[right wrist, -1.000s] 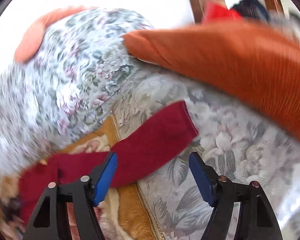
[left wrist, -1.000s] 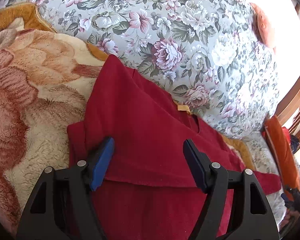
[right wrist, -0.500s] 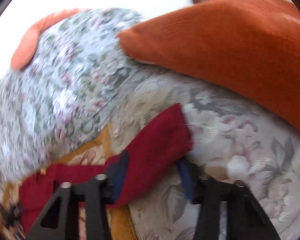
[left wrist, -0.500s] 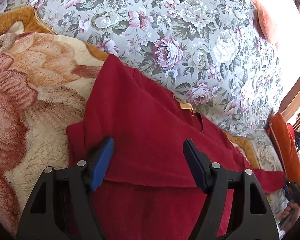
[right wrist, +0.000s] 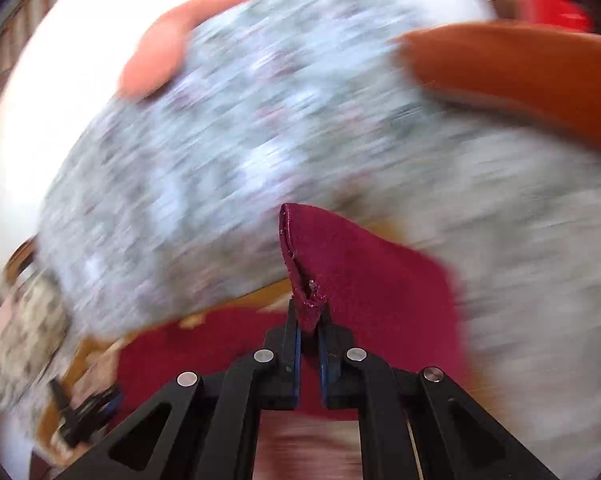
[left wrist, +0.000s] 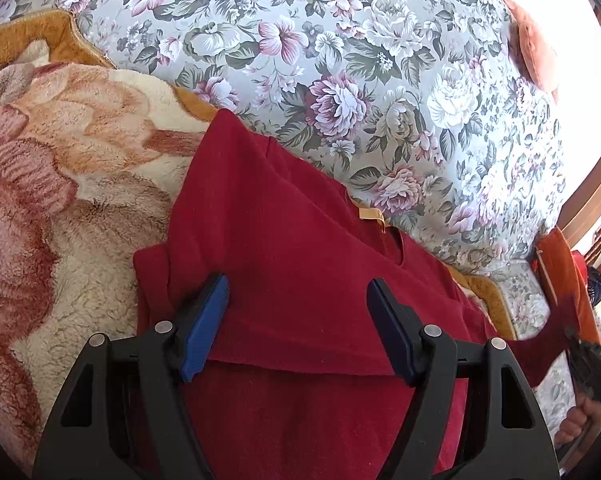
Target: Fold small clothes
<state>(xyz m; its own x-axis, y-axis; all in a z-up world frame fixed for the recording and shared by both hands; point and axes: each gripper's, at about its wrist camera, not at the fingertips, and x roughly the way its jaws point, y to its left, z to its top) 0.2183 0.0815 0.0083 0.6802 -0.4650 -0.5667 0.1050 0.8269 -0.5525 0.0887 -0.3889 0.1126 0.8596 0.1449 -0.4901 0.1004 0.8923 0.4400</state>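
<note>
A dark red long-sleeved shirt (left wrist: 300,272) lies on a fleece blanket, its left side folded over the body, a tan neck label showing. My left gripper (left wrist: 298,320) is open and hovers just above the shirt's folded edge, holding nothing. My right gripper (right wrist: 308,330) is shut on the cuff of the shirt's right sleeve (right wrist: 364,276) and holds it lifted off the sofa. In the left wrist view the same sleeve (left wrist: 548,344) rises toward the right gripper (left wrist: 592,364) at the far right.
A cream and pink fleece blanket (left wrist: 60,200) covers the seat. A floral sofa back (left wrist: 360,80) stands behind the shirt. An orange cushion (right wrist: 520,76) lies at the right end, with a wooden frame (left wrist: 596,184) beyond. The right wrist view is motion-blurred.
My right gripper closed on the sleeve cuff and lifted it, swinging left. My left gripper stayed open and still over the shirt.
</note>
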